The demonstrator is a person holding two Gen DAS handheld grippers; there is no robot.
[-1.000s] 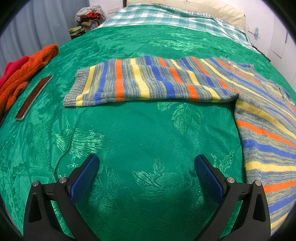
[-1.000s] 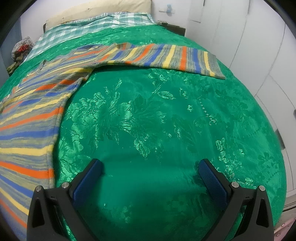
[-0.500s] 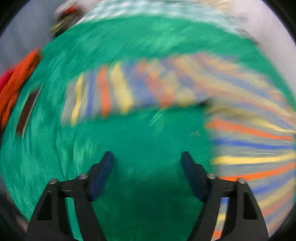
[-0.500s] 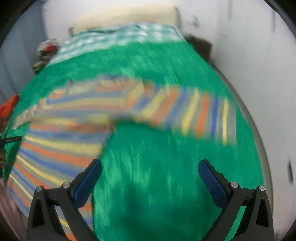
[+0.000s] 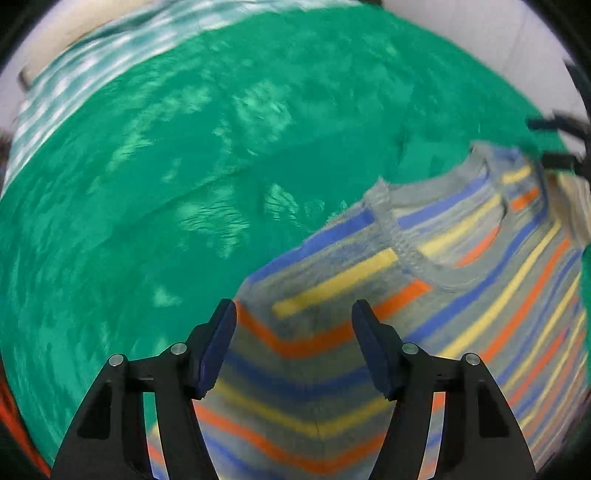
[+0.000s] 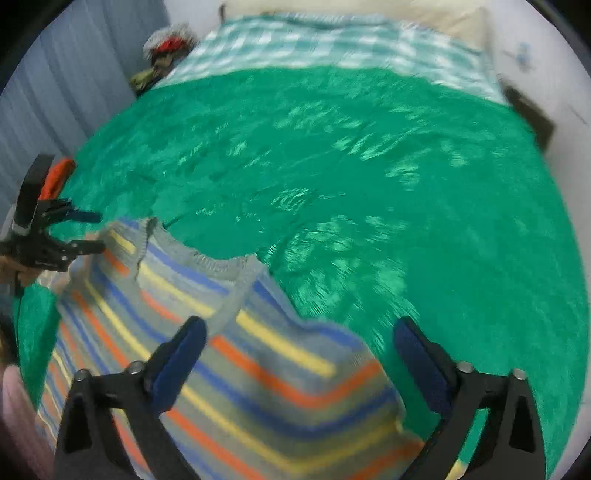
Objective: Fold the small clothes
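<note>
A striped knit sweater (image 5: 424,325) in grey, blue, yellow and orange lies flat on the green bedspread (image 5: 184,184), its grey neckline (image 5: 410,254) facing up the bed. My left gripper (image 5: 295,332) hovers over one shoulder, pointing steeply down, jaws closing with the knit below them; the pads press on nothing. My right gripper (image 6: 301,350) stands wide over the other shoulder of the sweater (image 6: 240,369), jaws also closing, no pad on the cloth. Each gripper shows in the other's view: the left gripper (image 6: 81,232) and the right gripper (image 5: 554,144). Both views are blurred.
A green-and-white checked blanket (image 6: 314,44) and a pillow (image 6: 443,14) lie at the head of the bed. A heap of clothes (image 6: 166,48) sits by the curtain (image 6: 74,74). An orange garment (image 6: 59,173) lies at the bed's left edge.
Both grippers have swept from the bare bedspread beside the sleeves to above the sweater's shoulders near the neckline. The left jaws have narrowed markedly, the right ones slightly.
</note>
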